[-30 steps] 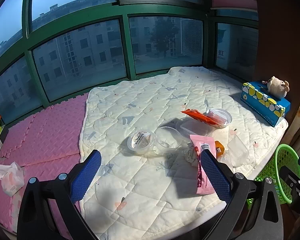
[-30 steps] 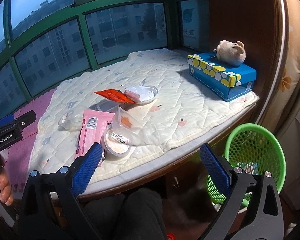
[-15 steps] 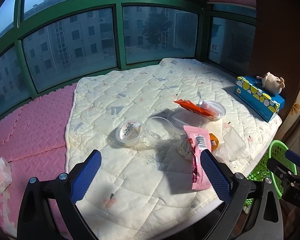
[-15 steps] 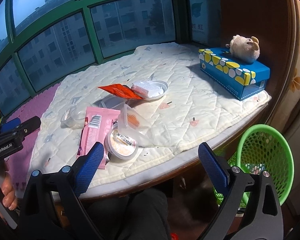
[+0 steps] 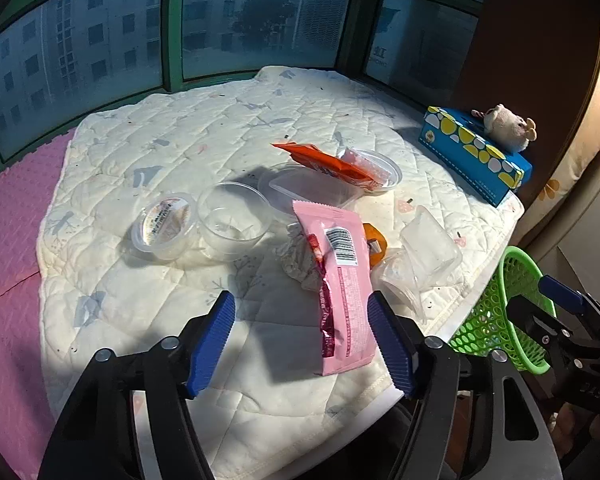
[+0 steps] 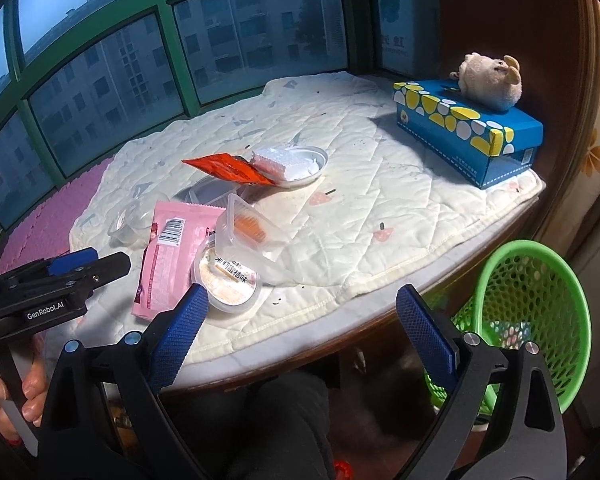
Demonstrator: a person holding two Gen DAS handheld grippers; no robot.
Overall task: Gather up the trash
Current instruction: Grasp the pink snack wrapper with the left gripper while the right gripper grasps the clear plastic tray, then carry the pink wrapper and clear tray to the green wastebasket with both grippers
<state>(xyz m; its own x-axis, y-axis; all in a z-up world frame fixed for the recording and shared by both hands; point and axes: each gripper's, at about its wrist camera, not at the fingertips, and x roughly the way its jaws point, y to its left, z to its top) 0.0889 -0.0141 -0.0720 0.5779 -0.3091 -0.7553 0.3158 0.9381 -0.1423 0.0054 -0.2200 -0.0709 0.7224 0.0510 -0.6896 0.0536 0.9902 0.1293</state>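
Trash lies on a white quilt [image 5: 188, 148]: a pink wrapper [image 5: 346, 280], an orange wrapper [image 5: 324, 162], a crumpled tissue [image 5: 300, 260], clear plastic cups [image 5: 232, 220], a lidded cup [image 5: 164, 224] and a clear tub [image 5: 430, 246]. My left gripper [image 5: 300, 336] is open and empty, just in front of the pink wrapper. My right gripper [image 6: 300, 316] is open and empty at the quilt's front edge, its left finger beside a labelled cup [image 6: 228, 276]. The pink wrapper [image 6: 168, 256] and orange wrapper [image 6: 232, 168] also show there. A green mesh basket [image 6: 540, 300] stands below the ledge.
A blue tissue box [image 6: 464, 132] with a plush toy [image 6: 488, 80] on it sits at the right end. A pink foam mat [image 5: 8, 208] lies left of the quilt. Windows ring the far side. The green basket [image 5: 496, 312] shows beside the ledge edge.
Both grippers have moved in closer to the trash. The left one now sits just short of the pink wrapper. Both stay open.
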